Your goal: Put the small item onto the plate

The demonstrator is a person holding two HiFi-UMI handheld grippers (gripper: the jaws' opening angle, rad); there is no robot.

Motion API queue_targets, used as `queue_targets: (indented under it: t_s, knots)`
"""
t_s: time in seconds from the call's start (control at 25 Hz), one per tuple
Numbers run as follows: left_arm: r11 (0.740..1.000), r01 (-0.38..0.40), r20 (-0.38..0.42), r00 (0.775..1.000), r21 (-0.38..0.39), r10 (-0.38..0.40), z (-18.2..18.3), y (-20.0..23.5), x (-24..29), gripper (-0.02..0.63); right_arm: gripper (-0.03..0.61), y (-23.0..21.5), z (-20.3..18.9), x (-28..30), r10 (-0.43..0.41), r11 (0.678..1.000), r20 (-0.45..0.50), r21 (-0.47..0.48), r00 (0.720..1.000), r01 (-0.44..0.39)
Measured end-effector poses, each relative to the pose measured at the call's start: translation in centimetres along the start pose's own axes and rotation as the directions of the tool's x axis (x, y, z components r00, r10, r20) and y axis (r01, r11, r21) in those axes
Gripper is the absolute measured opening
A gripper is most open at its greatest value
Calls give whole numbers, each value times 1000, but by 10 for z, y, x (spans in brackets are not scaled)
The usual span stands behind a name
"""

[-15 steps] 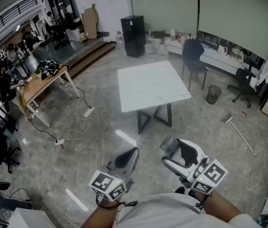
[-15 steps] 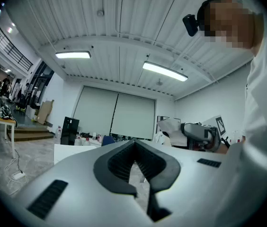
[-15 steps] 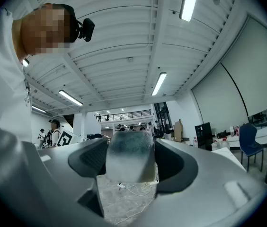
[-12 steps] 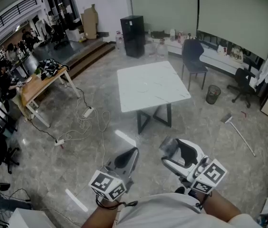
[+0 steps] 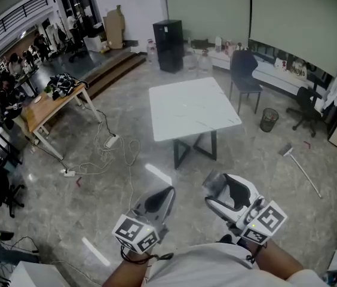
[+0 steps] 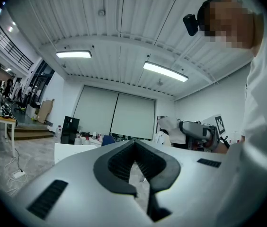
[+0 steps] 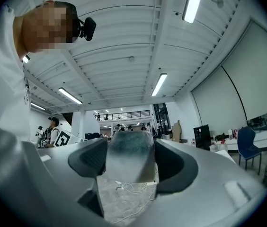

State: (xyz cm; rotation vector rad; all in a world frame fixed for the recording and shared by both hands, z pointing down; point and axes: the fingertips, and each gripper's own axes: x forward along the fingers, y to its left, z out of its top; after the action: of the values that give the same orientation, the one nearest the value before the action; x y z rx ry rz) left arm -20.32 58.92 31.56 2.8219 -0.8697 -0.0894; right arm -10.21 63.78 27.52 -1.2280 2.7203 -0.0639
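In the head view both grippers are held low in front of the person's body, over the grey floor. My right gripper (image 5: 211, 190) (image 7: 131, 141) is shut on a small greyish, translucent item (image 7: 129, 159) that fills the gap between its dark pads. My left gripper (image 5: 169, 190) (image 6: 134, 144) is shut, its pad tips meeting with nothing between them. Some way ahead stands a white marble-look table (image 5: 192, 109). I cannot make out a plate on it from here.
A wooden desk (image 5: 49, 106) and seated people are at the left, with cables (image 5: 112, 154) trailing over the floor. A dark chair (image 5: 244, 70), a bin (image 5: 268, 118) and a broom (image 5: 300, 166) stand right of the table. A black cabinet (image 5: 167, 37) is behind it.
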Motion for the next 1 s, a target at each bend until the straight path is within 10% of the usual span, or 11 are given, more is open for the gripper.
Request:
queue_targets:
  t_s: [0.44,1.0]
  knots:
    - [1000,-16,-19,1000,-16,15,-12,25,36,6,305,-47,-12,15,-3,999,-5,33,1000,3]
    - [994,-111,-18,994,-15,110,5,98,204,6,305,-227,0,74,78,997,-17,26,997,-78]
